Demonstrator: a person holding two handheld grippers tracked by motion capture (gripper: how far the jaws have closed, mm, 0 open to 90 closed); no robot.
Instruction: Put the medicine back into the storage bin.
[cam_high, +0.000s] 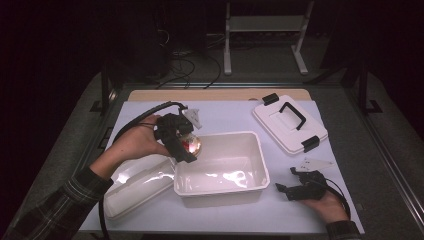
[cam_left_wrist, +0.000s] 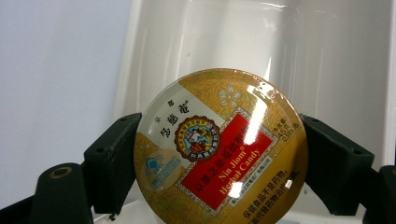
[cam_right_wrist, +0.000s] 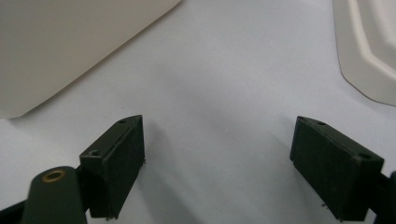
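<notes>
A round gold candy tin (cam_left_wrist: 219, 149) with a red label reading "Nin Jiom Herbal Candy" sits between the jaws of my left gripper (cam_left_wrist: 219, 163), which is shut on it. In the high view that left gripper (cam_high: 181, 142) holds the tin (cam_high: 192, 145) over the left rim of the open white plastic box (cam_high: 250, 192). My right gripper (cam_high: 289, 189) rests low on the white mat to the right of the box, open. In the right gripper view, the right gripper (cam_right_wrist: 217, 163) has nothing but bare mat between its jaws.
The box's white lid (cam_high: 289, 122) with black handle and clips lies at the back right. A second white lid or tray (cam_high: 135, 187) lies left of the box. Part of the box wall (cam_right_wrist: 60, 46) and the lid's edge (cam_right_wrist: 369, 51) border the right gripper view.
</notes>
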